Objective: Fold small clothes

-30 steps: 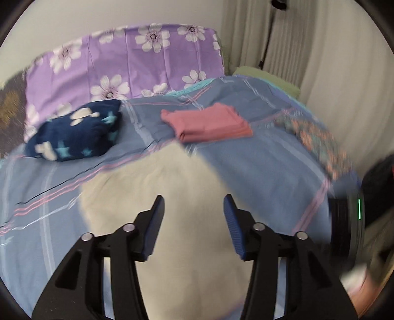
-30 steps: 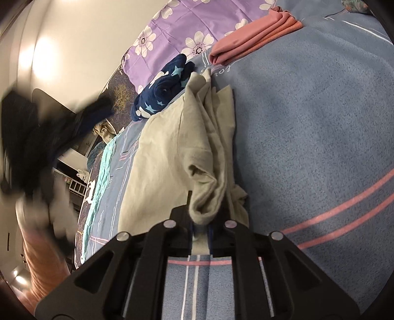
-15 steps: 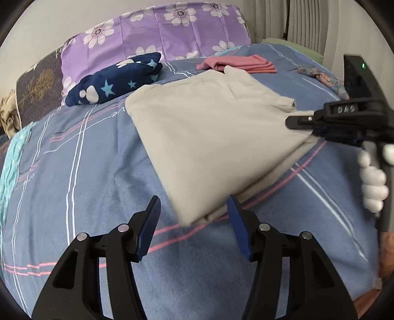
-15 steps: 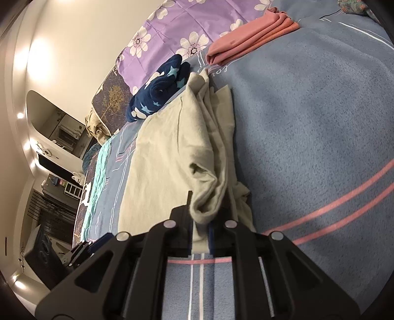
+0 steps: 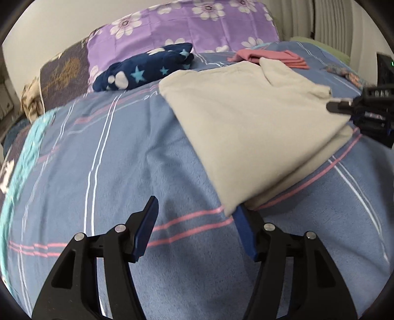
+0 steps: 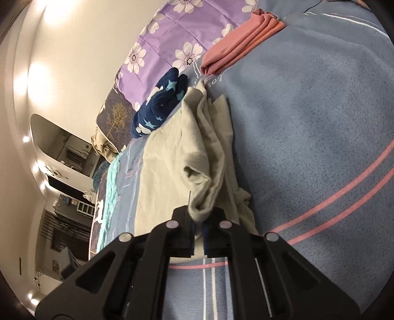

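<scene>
A beige garment (image 5: 246,118) lies folded on the blue striped bed cover (image 5: 118,167). My left gripper (image 5: 195,205) hovers low at the garment's near corner with its jaws opening. That corner overlaps the tip of the right finger (image 5: 242,231), and nothing is pressed between the pads. At the garment's right edge my right gripper (image 5: 331,106) shows as black fingers. In the right wrist view that gripper (image 6: 198,217) is shut on a bunched fold of the beige garment (image 6: 170,157).
A folded pink stack (image 5: 270,55) and a navy star-print bundle (image 5: 147,70) lie beyond the garment, before a purple flowered pillow (image 5: 197,24). A patterned cloth (image 5: 344,72) lies at the far right, with curtains (image 5: 332,22) behind it. Room furniture (image 6: 69,197) stands past the bed's left side.
My left gripper has come down from over the garment to its near corner, and its jaws stand a little wider. The right gripper has kept its place and its hold on the fold.
</scene>
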A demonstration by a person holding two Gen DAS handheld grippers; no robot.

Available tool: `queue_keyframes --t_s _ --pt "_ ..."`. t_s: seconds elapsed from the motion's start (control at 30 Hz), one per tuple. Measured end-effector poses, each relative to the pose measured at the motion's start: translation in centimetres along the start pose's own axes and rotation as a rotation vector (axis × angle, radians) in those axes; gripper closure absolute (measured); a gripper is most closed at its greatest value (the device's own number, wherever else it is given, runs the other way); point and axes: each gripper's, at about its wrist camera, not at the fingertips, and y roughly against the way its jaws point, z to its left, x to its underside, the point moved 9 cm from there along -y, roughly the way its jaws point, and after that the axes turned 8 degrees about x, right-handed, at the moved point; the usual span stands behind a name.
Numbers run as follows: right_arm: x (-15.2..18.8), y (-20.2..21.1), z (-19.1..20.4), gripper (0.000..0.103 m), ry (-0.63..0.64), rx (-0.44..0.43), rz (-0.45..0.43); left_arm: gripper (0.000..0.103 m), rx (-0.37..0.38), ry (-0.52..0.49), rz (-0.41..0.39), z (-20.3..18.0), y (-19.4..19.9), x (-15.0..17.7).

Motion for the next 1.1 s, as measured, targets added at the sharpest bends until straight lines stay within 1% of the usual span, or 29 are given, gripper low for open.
queue_keyframes --t_s 0.13,0.27,0.33,0.37,0.4,0.47,0.5,0.53,0.57,0.6,0.63,0.67,0.7,0.73,0.83,0.87,0.9,0.93,0.97,1.0,1.1 --pt "0.2 0.0 -0.5 0.099 -0.026 -0.006 0.005 0.041 -0.032 -0.025 -0.001 -0.4 0.1 -0.1" --pt "-0.2 1.1 0.0 0.1 -0.017 -0.025 -0.03 0.041 -0.028 -0.014 -0.002 -0.3 0.6 0.1" --pt "-0.2 1.0 0.1 0.1 0.007 0.009 -0.032 0.042 -0.025 -0.013 0.01 -0.2 0.4 0.5" --pt "0.0 0.4 -0.5 0.1 0.009 0.048 -0.016 0.042 -0.018 -0.008 0.015 -0.3 0.3 0.7" --pt "0.2 -0.2 -1.1 0.1 -0.003 0.064 0.001 0.044 -0.011 -0.001 0.016 -0.3 0.2 0.9" --pt "0.8 -0.8 -2.0 0.099 -0.033 0.058 0.028 0.049 0.011 0.013 0.015 -0.4 0.2 1.2" --pt "0.9 -0.8 -2.2 0.099 -0.038 0.045 0.028 0.056 0.032 0.022 0.011 -0.5 0.2 1.3" --pt "1.0 -0.6 -2.1 0.099 -0.029 0.038 0.025 0.067 0.056 0.028 0.007 -0.6 0.2 1.3" --pt "1.0 -0.4 -1.9 0.099 -0.017 0.04 0.022 0.074 0.093 0.031 0.001 -1.0 0.2 1.3" --pt "0.9 -0.3 -1.7 0.098 -0.001 0.043 0.018 0.081 0.115 0.024 -0.005 -1.3 0.3 1.3" --pt "0.8 -0.3 -1.5 0.098 0.023 0.051 0.013 0.084 0.114 0.005 -0.008 -1.7 0.3 1.3" --pt "0.8 -0.3 -1.5 0.098 0.031 0.055 0.013 0.086 0.111 -0.012 -0.011 -1.9 0.3 1.2" --pt "0.9 -0.3 -1.5 0.098 0.03 0.056 0.015 0.09 0.111 -0.023 -0.013 -2.1 0.3 1.3" --pt "0.9 -0.3 -1.5 0.096 0.026 0.049 0.019 0.092 0.114 -0.03 -0.014 -2.3 0.3 1.3" --pt "1.0 -0.4 -1.3 0.09 0.039 0.043 0.033 0.092 0.125 -0.018 -0.01 -2.4 0.0 1.2" --pt "0.9 -0.6 -1.0 0.078 0.049 0.031 0.045 0.091 0.128 -0.009 -0.008 -2.4 -0.1 1.2" --pt "0.9 -0.7 -0.7 0.071 0.057 0.02 0.051 0.09 0.131 -0.001 -0.003 -2.4 -0.3 1.1" --pt "0.8 -0.9 -0.4 0.071 0.065 0.021 0.046 0.09 0.13 0.003 -0.001 -2.5 -0.4 1.0" --pt "0.5 -1.0 -0.5 0.081 0.076 0.049 0.034 0.09 0.126 0.003 -0.003 -2.6 -0.5 0.9" --pt "0.3 -0.9 -0.6 0.099 0.074 0.062 0.022 0.09 0.122 0.001 -0.008 -2.7 -0.5 0.7" --pt "0.1 0.8 0.3 0.1 0.037 -0.019 -0.007 0.091 0.121 -0.008 -0.019 -2.6 0.1 0.7"
